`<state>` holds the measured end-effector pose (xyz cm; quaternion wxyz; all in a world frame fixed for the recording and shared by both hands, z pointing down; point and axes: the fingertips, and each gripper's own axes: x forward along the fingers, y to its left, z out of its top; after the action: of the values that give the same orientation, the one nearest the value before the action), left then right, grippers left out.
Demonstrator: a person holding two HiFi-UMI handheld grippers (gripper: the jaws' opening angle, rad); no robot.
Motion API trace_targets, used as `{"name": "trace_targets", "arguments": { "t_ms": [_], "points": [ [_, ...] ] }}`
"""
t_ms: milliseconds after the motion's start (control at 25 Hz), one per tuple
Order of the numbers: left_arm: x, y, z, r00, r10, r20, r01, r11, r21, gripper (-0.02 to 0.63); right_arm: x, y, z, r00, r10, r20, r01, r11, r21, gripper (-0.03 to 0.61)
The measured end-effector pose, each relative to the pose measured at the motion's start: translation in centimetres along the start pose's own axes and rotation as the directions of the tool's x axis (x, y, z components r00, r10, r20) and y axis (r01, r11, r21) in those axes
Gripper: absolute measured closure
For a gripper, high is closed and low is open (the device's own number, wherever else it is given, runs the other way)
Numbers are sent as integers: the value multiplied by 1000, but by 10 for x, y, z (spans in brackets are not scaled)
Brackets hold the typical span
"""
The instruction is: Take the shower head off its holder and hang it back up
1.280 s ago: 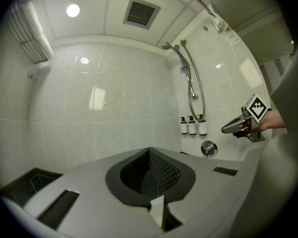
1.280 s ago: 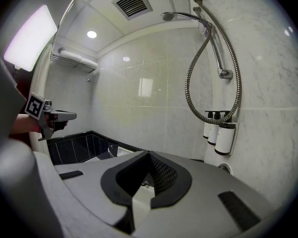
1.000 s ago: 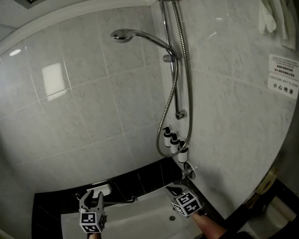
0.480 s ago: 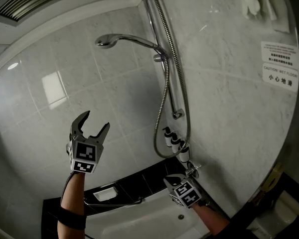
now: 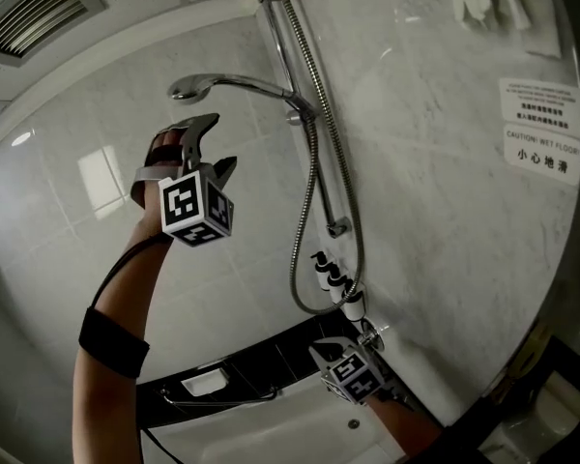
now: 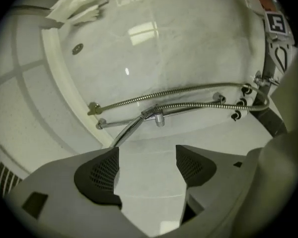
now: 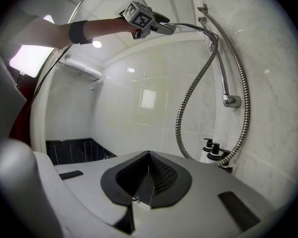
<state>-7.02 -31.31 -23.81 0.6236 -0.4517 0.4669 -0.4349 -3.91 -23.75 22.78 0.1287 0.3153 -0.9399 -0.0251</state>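
The shower head (image 5: 188,88) sits on its holder (image 5: 298,104), high on the slide rail (image 5: 314,153) at about 11 o'clock in the head view. Its chrome handle reaches from the holder towards 9 o'clock. The metal hose (image 5: 346,191) drops from the holder in a long loop along the marble wall.

The left hand-held gripper (image 5: 222,141) is raised on an outstretched arm and lies at about 5 o'clock of the shower head, near it but not touching. Its jaws have just been opening. In the left gripper view they stand wide apart (image 6: 146,165) with only bare wall between the pads, and the handle (image 6: 129,130) shows beyond the gap at 12 o'clock.

The right hand-held gripper (image 5: 316,348) hangs low at 6 o'clock in the head view, above the bathtub (image 5: 271,433) and just under the bottom of the hose loop. Its jaws are pressed fully together with nothing between them (image 7: 148,175).

Three dark-capped pump bottles (image 5: 331,274) stand in a row against the wall at 12 o'clock of the right hand-held gripper, touching the hose loop. A caution sign (image 5: 541,151) is fixed on the wall at 2 o'clock, and a ceiling vent (image 5: 29,13) is at 10 o'clock.
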Motion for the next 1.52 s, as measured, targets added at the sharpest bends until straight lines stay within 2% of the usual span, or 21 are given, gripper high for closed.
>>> {"name": "trace_targets", "arguments": {
  "t_ms": [80, 160, 400, 520, 640, 800, 920, 1000, 1040, 1080, 1200, 1240, 1360, 1480, 1520],
  "points": [
    [19, 9, 1, 1000, 11, -27, -8, 995, 103, 255, -1, -3, -4, 1000, 0, -5, 0, 1000, 5, 558],
    [33, 22, 3, 998, 33, -53, -24, 987, 158, 255, -3, -8, -9, 1000, -2, -9, 2, 1000, 9, 558],
    [65, 48, 26, 997, 54, -62, -32, 948, 317, 255, -10, -20, -16, 1000, -9, -10, 9, 999, 31, 558],
    [82, 49, 35, 996, 50, -71, -17, 913, 407, 256, -11, -27, -20, 1000, -18, -9, 18, 1000, 26, 558],
    [98, 47, 40, 995, 33, -92, 13, 886, 463, 258, -14, -29, -18, 1000, -7, -6, 7, 999, 34, 558],
    [117, 46, 34, 987, 17, -158, 71, 840, 537, 262, -18, -35, -17, 1000, -4, -2, 4, 999, 46, 558],
    [128, 45, 32, 983, 16, -186, 97, 808, 582, 301, -20, -42, -20, 1000, -18, 0, 18, 998, 59, 558],
    [134, 45, 33, 982, 35, -184, 89, 778, 622, 366, -20, -50, -28, 1000, -31, -7, 31, 998, 56, 558],
    [138, 46, 33, 982, 54, -180, 76, 762, 643, 427, -19, -53, -32, 999, -36, -9, 37, 998, 55, 558],
    [140, 47, 33, 982, 64, -178, 68, 757, 650, 476, -20, -55, -33, 999, -39, -10, 39, 998, 57, 558],
    [137, 44, 34, 980, 40, -197, 92, 781, 618, 486, -22, -57, -33, 999, -39, -8, 39, 997, 65, 558],
    [139, 46, 34, 980, 51, -192, 82, 775, 626, 486, -20, -58, -35, 999, -40, -9, 41, 997, 62, 558],
    [151, 56, 35, 980, 131, -148, 6, 728, 686, 488, -19, -57, -37, 999, -39, -14, 40, 997, 60, 558],
    [141, 50, 35, 982, 92, -167, 41, 752, 658, 488, -19, -56, -36, 999, -36, -11, 37, 997, 63, 558],
    [140, 52, 34, 981, 100, -165, 35, 750, 660, 488, -19, -56, -36, 999, -33, -12, 34, 997, 65, 558]
  ]
}}
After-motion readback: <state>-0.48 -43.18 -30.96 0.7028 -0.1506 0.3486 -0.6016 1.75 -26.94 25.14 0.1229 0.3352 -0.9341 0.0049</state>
